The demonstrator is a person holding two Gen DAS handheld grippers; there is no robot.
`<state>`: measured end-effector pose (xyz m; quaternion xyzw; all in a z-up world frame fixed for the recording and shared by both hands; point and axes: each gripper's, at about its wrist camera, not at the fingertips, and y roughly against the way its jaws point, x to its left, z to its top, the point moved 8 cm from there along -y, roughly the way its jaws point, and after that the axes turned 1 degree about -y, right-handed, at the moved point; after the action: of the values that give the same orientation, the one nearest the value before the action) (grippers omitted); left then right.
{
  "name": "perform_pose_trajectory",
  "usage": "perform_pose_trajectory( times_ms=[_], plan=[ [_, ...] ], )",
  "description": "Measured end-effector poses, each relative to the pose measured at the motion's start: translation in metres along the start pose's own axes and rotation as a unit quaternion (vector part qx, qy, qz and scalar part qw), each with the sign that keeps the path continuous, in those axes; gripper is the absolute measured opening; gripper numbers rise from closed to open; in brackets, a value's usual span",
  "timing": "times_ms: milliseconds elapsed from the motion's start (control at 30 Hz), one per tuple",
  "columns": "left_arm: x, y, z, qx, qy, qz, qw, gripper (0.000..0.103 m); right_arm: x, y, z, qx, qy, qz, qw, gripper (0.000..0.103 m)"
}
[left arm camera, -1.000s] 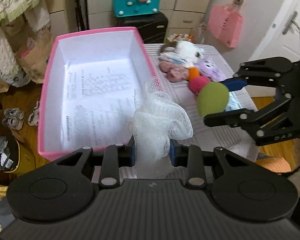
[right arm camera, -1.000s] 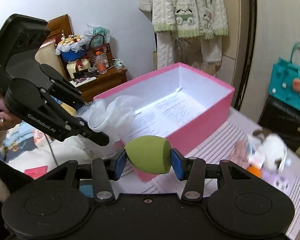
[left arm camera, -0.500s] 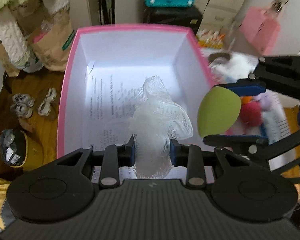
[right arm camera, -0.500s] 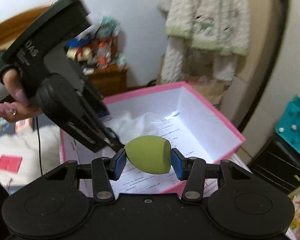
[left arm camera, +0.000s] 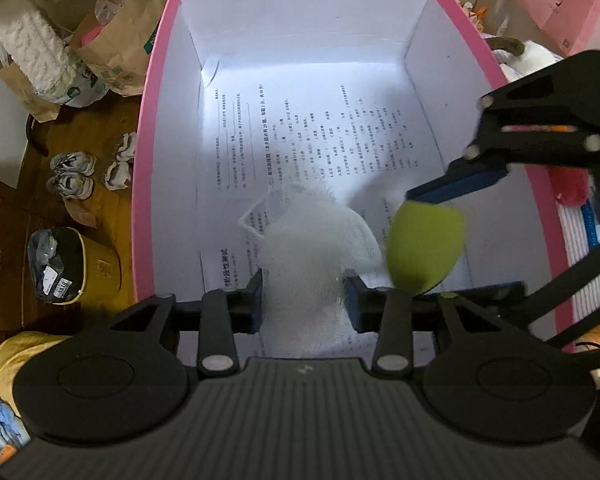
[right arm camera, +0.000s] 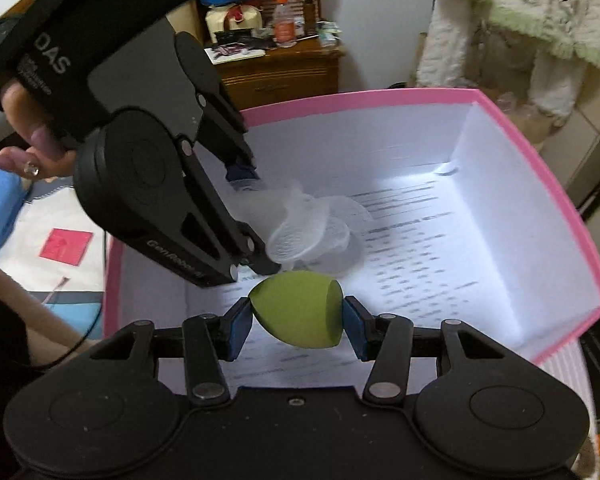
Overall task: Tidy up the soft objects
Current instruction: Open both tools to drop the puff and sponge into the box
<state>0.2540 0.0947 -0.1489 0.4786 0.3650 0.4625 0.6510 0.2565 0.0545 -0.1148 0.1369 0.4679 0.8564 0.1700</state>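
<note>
White mesh pouf (left arm camera: 306, 264) sits between the left gripper (left arm camera: 305, 300) fingers, which have just been opening; the mesh fills the gap and still touches both pads. Green sponge (right arm camera: 298, 312) is clamped between the right gripper (right arm camera: 298, 322) fingers at a narrow setting. Both items hang inside the pink box (left arm camera: 152, 128), over its printed paper lining; a second ago they were outside its rim. Legible markings on the left gripper: "DAS", "GenRobot".
</note>
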Motion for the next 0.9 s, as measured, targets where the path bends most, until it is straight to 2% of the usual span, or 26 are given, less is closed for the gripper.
perform_pose_trajectory(
  times_ms=[133, 267, 300, 400, 533, 733, 900],
  plan=[
    [-0.007, 0.008, -0.004, -0.009, -0.002, -0.001, 1.0000, 0.051, 0.005, -0.009, 0.001, 0.002, -0.010, 0.026, 1.000, 0.058],
    [-0.013, 0.020, -0.009, -0.027, 0.005, -0.009, 0.9996, 0.058, 0.005, -0.010, -0.002, -0.007, -0.023, 0.024, 0.999, 0.062],
    [-0.013, 0.025, -0.011, -0.033, 0.007, -0.008, 0.9994, 0.059, 0.005, -0.004, -0.003, -0.015, -0.030, 0.021, 0.999, 0.064],
    [-0.014, 0.041, -0.015, -0.055, 0.017, -0.016, 0.9982, 0.060, 0.010, 0.013, -0.008, -0.035, -0.038, 0.023, 0.998, 0.064],
    [-0.016, 0.063, -0.023, -0.074, 0.027, -0.020, 0.9967, 0.061, 0.013, 0.042, -0.016, -0.066, -0.060, 0.006, 0.996, 0.064],
    [-0.034, 0.091, -0.039, -0.076, 0.023, -0.032, 0.9963, 0.062, 0.018, 0.090, -0.036, -0.095, -0.107, -0.017, 0.990, 0.065],
    [-0.056, 0.111, -0.057, -0.077, -0.002, -0.024, 0.9968, 0.064, 0.026, 0.122, -0.060, -0.106, -0.134, -0.028, 0.985, 0.065]
  ],
)
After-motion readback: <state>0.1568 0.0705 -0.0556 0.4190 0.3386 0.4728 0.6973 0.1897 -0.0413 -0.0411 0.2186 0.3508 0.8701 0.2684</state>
